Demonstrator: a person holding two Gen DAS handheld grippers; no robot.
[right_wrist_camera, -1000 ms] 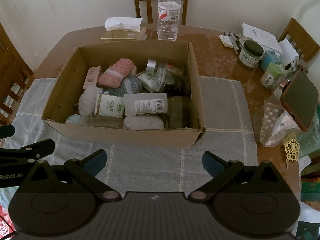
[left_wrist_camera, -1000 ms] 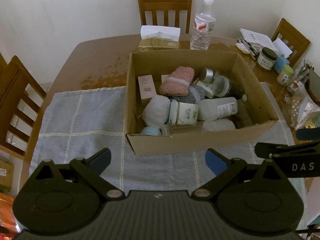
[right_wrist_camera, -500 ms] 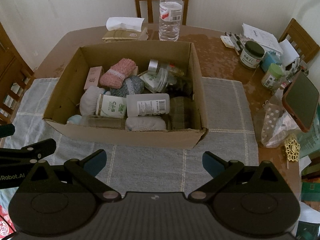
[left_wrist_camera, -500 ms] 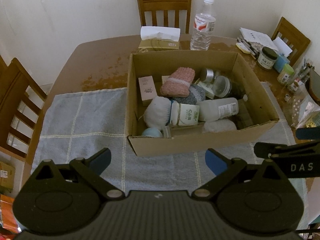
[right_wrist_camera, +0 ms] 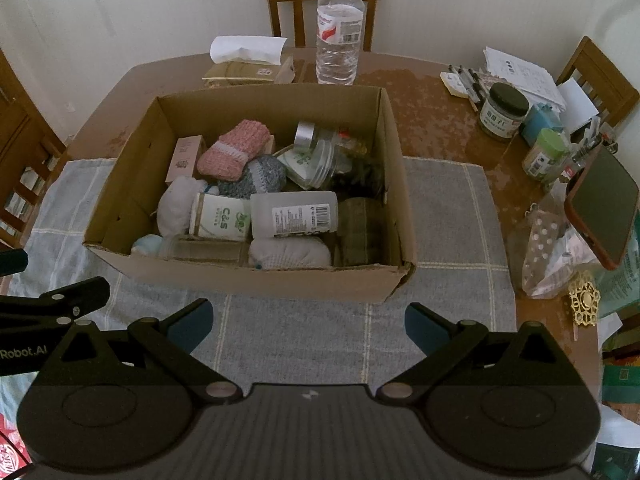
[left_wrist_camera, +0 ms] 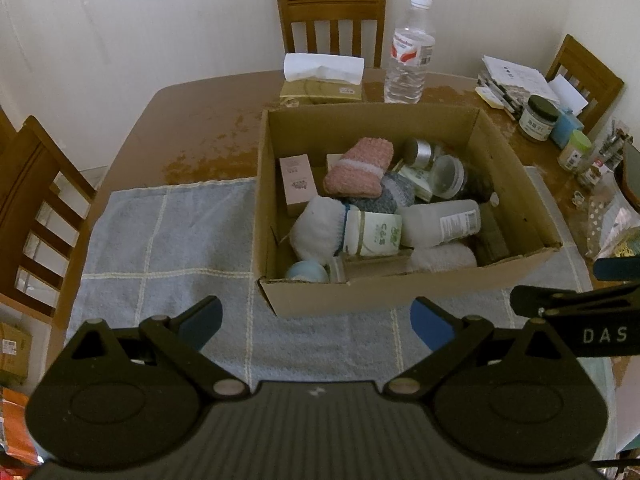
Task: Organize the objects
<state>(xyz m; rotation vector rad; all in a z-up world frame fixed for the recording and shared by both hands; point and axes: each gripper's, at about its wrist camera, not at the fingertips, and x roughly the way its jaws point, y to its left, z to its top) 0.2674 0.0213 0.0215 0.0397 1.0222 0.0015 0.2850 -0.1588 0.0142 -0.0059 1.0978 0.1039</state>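
An open cardboard box (left_wrist_camera: 360, 292) (right_wrist_camera: 256, 276) stands on a grey-blue cloth (left_wrist_camera: 168, 240) (right_wrist_camera: 440, 216). It holds a pink knitted roll (left_wrist_camera: 358, 172) (right_wrist_camera: 234, 152), a white plastic bottle (left_wrist_camera: 440, 222) (right_wrist_camera: 294, 216), a C&S pack (left_wrist_camera: 374, 234) (right_wrist_camera: 220, 218), a small pink carton (left_wrist_camera: 296, 178) (right_wrist_camera: 184, 156), jars and several rolled cloths. My left gripper (left_wrist_camera: 316, 322) is open and empty, held above the cloth in front of the box. My right gripper (right_wrist_camera: 308, 324) is open and empty, also in front of the box.
A water bottle (left_wrist_camera: 408, 52) (right_wrist_camera: 338, 28) and a tissue box (left_wrist_camera: 322, 80) (right_wrist_camera: 246, 62) stand behind the box. Jars (right_wrist_camera: 502, 110), papers, a phone (right_wrist_camera: 602, 204) and bags crowd the table's right side. Wooden chairs (left_wrist_camera: 36, 204) surround the table.
Both grippers have drifted slightly, so the box sits a touch differently in view. Nothing was taken hold of or let go.
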